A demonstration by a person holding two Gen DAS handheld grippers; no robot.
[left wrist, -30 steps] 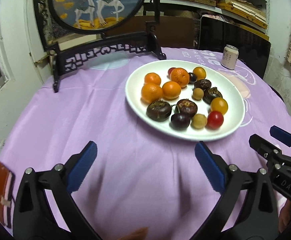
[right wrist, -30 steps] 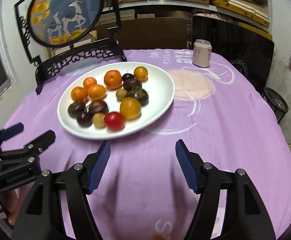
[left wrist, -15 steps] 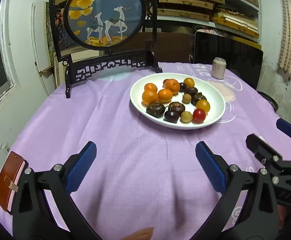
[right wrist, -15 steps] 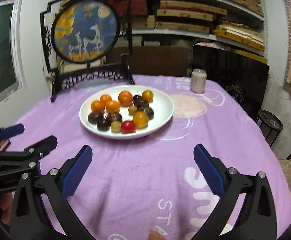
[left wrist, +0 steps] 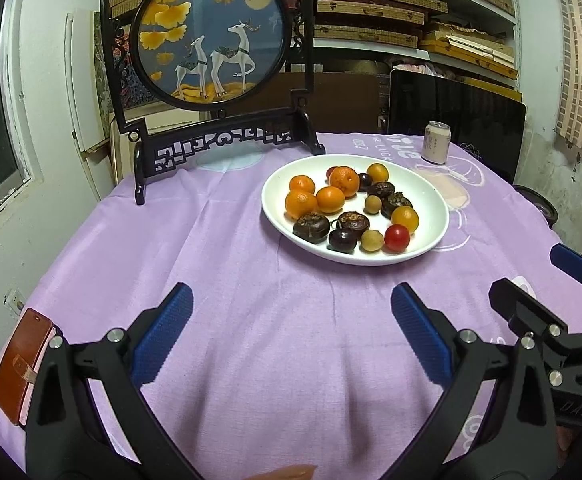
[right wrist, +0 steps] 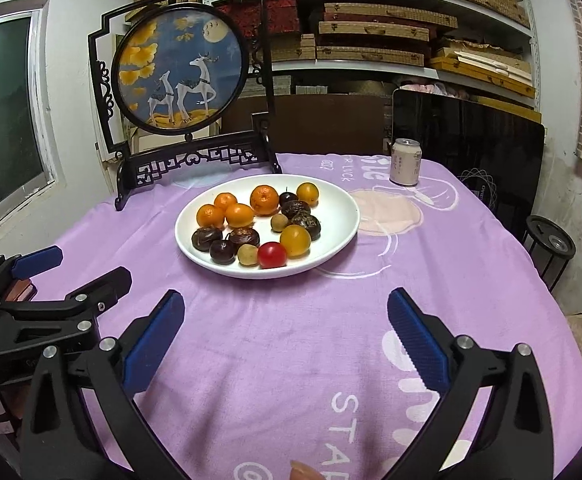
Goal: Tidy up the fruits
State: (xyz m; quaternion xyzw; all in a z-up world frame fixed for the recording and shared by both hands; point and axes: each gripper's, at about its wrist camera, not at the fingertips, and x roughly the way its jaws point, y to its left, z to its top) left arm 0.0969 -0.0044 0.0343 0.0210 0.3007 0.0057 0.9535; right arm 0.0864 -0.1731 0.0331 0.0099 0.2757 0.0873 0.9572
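Note:
A white plate (left wrist: 431, 196) (right wrist: 343, 204) on the purple tablecloth holds several fruits: oranges (left wrist: 330, 199) (right wrist: 239, 215), dark brown fruits (left wrist: 311, 227) (right wrist: 244, 237), a red tomato (left wrist: 396, 238) (right wrist: 272, 255), yellow fruits (left wrist: 404, 218) (right wrist: 295, 240) and small tan ones. My left gripper (left wrist: 291, 320) is open and empty, well short of the plate. My right gripper (right wrist: 285, 326) is open and empty, also near the table's front. Each gripper shows at the side of the other's view: the right one (left wrist: 543, 280), the left one (right wrist: 75, 270).
A black framed deer screen (left wrist: 211, 40) (right wrist: 179, 68) stands behind the plate. A drink can (left wrist: 436, 142) (right wrist: 405, 162) stands at the back right. A brown wallet (left wrist: 21, 364) lies at the table's left front edge. A black stool (right wrist: 551, 244) stands right of the table.
Both grippers have pulled back and up from the plate, so it looks smaller and farther. The right gripper's jaws have opened wider. The fruits have not moved.

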